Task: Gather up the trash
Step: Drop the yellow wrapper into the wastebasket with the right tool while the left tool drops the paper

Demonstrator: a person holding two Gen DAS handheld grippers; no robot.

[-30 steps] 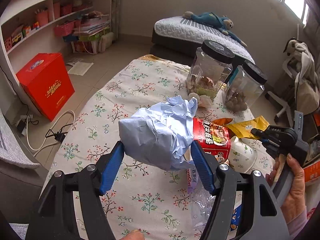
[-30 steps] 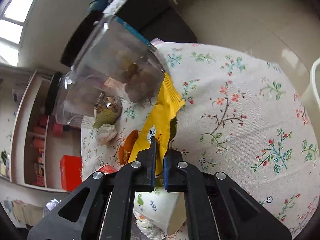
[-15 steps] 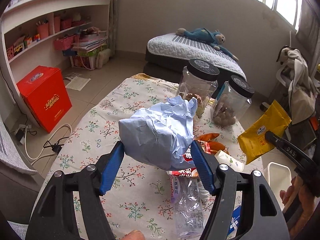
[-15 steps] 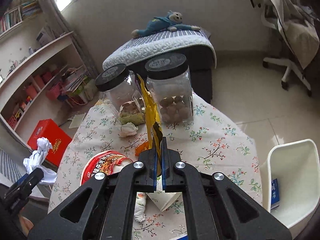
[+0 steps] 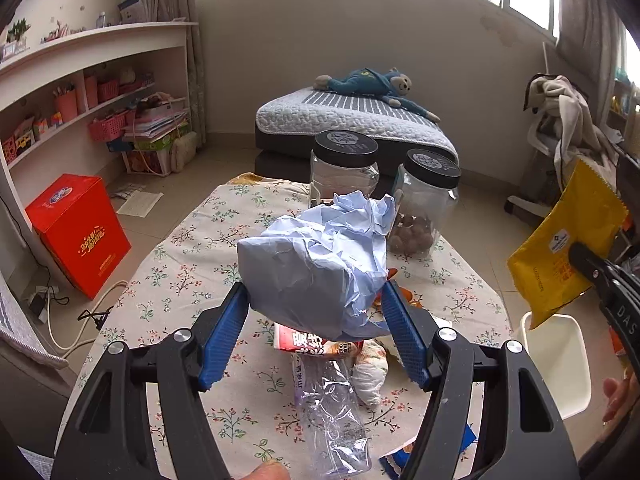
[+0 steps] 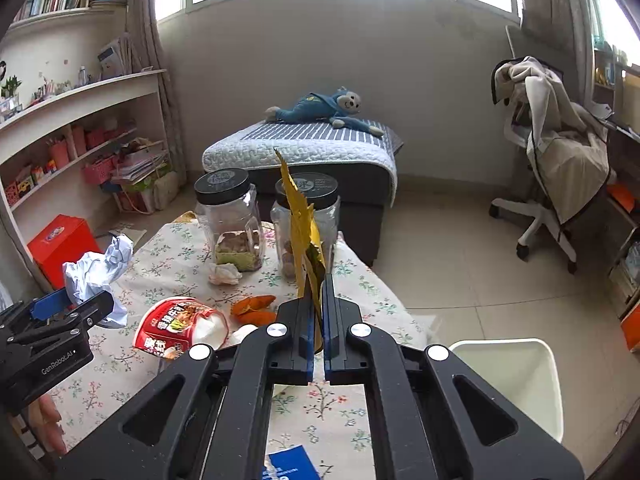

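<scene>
Paper ball: the blue crumpled paper ball (image 5: 320, 264) is sitting in the middle of the left wrist view, clamped between the blue pads of the left gripper (image 5: 316, 316), which is holding it above the table (image 5: 188, 280).
Yellow wrapper: the yellow wrapper (image 6: 306, 240) is standing edge-on at the centre of the right wrist view, pinched by its lower end in the fully closed right gripper (image 6: 318, 316); in the left view it is hanging at the right edge.
Bin: the white bin (image 6: 516, 380) is waiting at the lower right of the right view, on the floor just beside the table.
Risk, wrapper: it is being held only by a thin corner, so I judge it could be slipping out and fluttering past the bin if the hand is swinging fast.
Risk, paper: loose folds are sticking out beyond the pads; a light squeeze may be letting the ball sag or drop onto the table.
Risk, leftovers: the red noodle cup (image 6: 180, 328), clear plastic bottle (image 5: 332, 412) and orange peel (image 6: 254, 306) are lying right under both hands, and a low pass could be sweeping them off.
Risk, jars: the two jars (image 6: 230, 220) are standing behind the litter, close enough to be knocked.
</scene>
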